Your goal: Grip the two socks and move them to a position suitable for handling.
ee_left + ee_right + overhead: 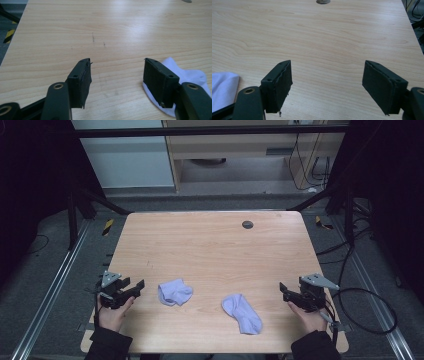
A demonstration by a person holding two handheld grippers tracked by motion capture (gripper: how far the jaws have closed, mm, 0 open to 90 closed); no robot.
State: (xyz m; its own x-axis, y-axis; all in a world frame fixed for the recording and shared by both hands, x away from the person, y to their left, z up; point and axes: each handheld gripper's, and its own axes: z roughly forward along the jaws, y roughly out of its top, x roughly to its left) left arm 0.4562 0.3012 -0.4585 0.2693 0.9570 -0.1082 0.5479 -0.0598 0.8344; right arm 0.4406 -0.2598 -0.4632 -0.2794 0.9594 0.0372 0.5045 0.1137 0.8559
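Note:
Two pale lilac socks lie on the wooden table. One, bunched up, is the left sock, right of my left gripper. The other, the right sock, lies stretched out near the front edge, left of my right gripper. In the left gripper view the left gripper stands open over bare wood, the left sock showing behind its right jaw. In the right gripper view the right gripper is open with nothing between its jaws, and the right sock shows at the lower left.
A small round grey cap sits in the table near its far edge. Black frame posts and cables stand around the table on the grey floor. A cable loops off the right gripper beside the table's right edge.

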